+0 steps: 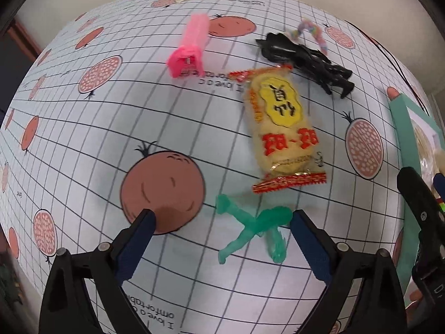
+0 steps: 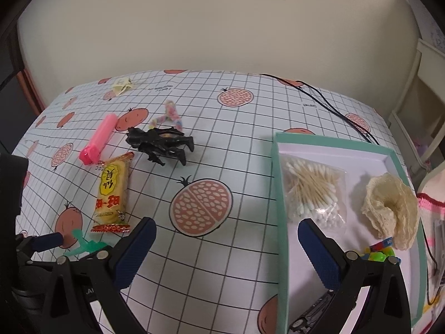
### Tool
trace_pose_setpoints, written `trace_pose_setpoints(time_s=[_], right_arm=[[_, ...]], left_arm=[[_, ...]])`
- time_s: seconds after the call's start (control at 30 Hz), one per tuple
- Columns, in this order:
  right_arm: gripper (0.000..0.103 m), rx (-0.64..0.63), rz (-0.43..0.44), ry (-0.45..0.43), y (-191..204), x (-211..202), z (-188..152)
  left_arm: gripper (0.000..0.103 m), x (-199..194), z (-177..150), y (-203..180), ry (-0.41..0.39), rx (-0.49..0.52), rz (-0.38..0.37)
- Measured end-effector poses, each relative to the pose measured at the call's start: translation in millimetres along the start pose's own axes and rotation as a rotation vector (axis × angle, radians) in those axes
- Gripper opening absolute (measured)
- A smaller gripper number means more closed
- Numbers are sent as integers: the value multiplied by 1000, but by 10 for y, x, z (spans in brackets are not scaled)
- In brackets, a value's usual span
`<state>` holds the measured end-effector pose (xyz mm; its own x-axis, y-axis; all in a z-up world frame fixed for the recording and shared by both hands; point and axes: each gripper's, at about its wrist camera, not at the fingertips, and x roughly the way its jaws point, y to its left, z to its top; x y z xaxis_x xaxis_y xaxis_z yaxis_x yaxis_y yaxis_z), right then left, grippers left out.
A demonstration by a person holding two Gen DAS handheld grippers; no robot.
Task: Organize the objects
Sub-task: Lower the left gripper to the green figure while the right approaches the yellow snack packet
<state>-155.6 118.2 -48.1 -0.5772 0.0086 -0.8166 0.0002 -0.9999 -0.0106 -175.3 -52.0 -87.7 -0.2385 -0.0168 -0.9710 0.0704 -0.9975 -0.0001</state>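
Observation:
A translucent green toy figure (image 1: 254, 228) lies on the tablecloth just ahead of my open left gripper (image 1: 222, 222), close to the right finger, untouched. Beyond it lie a yellow snack packet (image 1: 281, 122), a pink clip-like tube (image 1: 190, 46), black toy soldiers (image 1: 306, 58) and a pastel twisted cord (image 1: 310, 32). My right gripper (image 2: 226, 229) stands open and empty over the left wall of a mint-green box (image 2: 281, 194). In the box lie a cotton swab bag (image 2: 314, 189), a cream lace piece (image 2: 389, 206) and small coloured bits (image 2: 379, 252). The green figure (image 2: 83, 246) also shows beside the left gripper's finger.
A grid tablecloth with fruit prints (image 2: 222, 144) covers the table. Black cables (image 2: 333, 105) run along the back right. A crumpled pale wrapper (image 2: 123, 85) lies at the far left edge. A wall stands behind; a white shelf (image 2: 420, 89) is to the right.

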Motion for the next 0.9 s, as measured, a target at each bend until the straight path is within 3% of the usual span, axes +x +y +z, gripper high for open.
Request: trace_pose_setpoints(time_s=[0.13, 0.27, 0.9], right_arm=[[103, 2, 16, 1, 70, 24, 19], [103, 14, 41, 0, 141, 49, 40], [103, -54, 174, 40, 717, 290, 167]], left_arm=[[94, -20, 16, 84, -1, -26, 7], [84, -65, 41, 162, -16, -50, 13], [84, -135, 83, 353, 41, -89, -2]])
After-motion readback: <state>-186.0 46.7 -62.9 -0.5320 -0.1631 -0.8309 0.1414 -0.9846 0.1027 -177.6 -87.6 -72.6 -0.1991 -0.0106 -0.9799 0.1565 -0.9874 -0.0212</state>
